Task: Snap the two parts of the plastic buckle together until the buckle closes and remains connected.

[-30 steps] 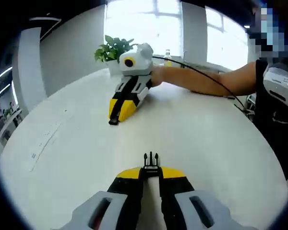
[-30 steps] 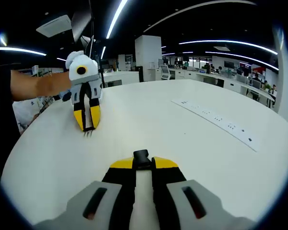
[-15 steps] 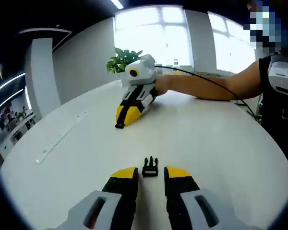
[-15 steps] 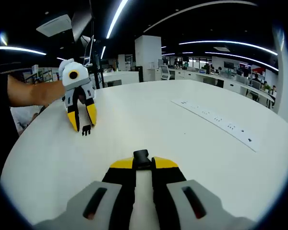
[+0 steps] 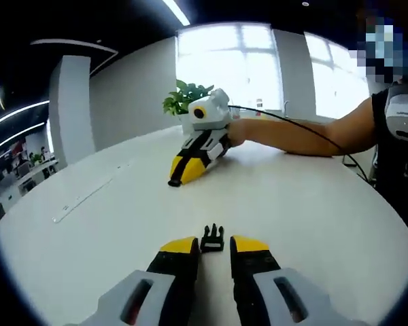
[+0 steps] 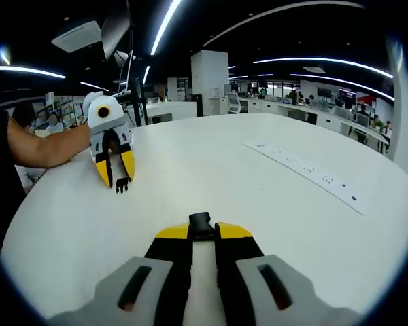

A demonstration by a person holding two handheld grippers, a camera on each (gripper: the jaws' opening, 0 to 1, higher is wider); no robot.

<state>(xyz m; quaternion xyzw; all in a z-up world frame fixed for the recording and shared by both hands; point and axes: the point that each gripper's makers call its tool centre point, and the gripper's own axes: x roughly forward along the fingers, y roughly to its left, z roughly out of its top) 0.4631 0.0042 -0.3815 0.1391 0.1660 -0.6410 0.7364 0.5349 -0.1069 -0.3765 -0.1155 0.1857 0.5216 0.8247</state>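
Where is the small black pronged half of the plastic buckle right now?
In the left gripper view the black pronged buckle half lies on the white table, just ahead of the open left gripper.

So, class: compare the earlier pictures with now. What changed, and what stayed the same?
The left claw opened and let go of the pronged buckle half, which now lies on the table. The right claw stayed shut on the other buckle half.

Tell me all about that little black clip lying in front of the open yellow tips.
The clip is one half of a small black buckle, plastic by its look, with pronged ends. It lies flat on the white table, just beyond the left gripper, whose jaws stand open. Nothing grips it. In the right gripper view it lies below those jaws.
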